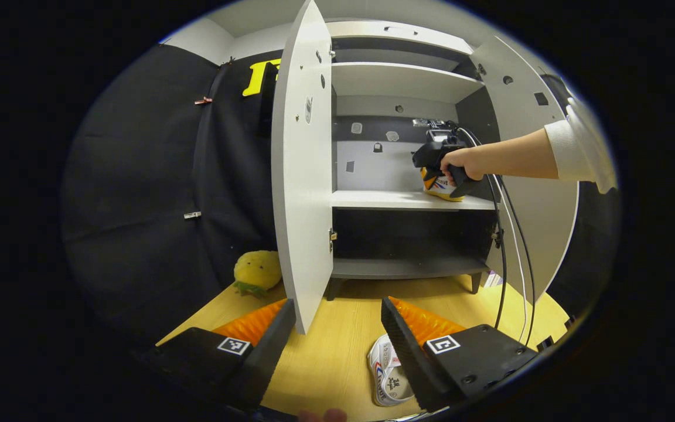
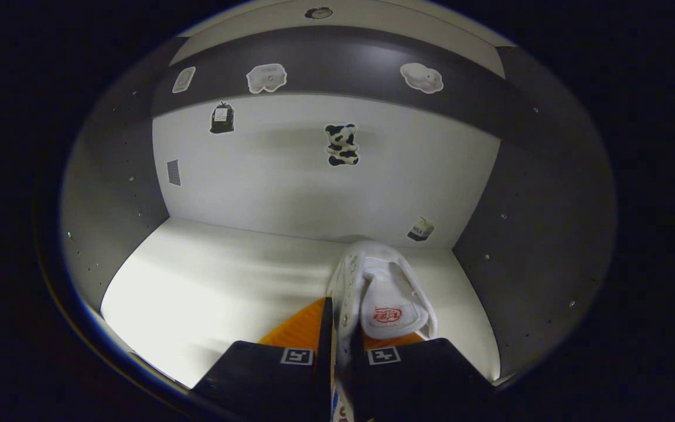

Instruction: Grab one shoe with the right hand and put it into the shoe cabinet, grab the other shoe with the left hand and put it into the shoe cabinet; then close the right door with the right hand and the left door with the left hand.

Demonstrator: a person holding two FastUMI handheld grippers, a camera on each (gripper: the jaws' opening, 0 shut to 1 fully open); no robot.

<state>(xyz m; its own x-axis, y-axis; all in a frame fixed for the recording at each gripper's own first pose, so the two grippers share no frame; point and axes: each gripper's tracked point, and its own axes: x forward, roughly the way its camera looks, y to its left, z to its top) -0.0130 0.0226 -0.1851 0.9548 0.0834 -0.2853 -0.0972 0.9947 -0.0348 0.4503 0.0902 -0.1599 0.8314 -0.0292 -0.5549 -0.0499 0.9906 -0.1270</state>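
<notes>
In the right gripper view my right gripper (image 2: 341, 328) is shut on the side wall of a white shoe (image 2: 381, 287), whose toe points at the back of the cabinet's middle shelf (image 2: 197, 281). In the left gripper view that same gripper (image 1: 440, 153) is seen farther off, held by a hand at the right end of the middle shelf (image 1: 384, 200), with the shoe (image 1: 440, 187) under it. My left gripper (image 1: 337, 316) stands open above the wooden floor. The other white shoe (image 1: 389, 372) lies on the floor beside its right finger. Both cabinet doors, left (image 1: 302, 176) and right (image 1: 539, 193), stand open.
A yellow plush toy (image 1: 257, 271) lies on the floor left of the cabinet. Black and white cables (image 1: 510, 252) hang from the far gripper down past the right door. The cabinet has a top shelf (image 1: 396, 79) and a dark bottom shelf (image 1: 402, 266).
</notes>
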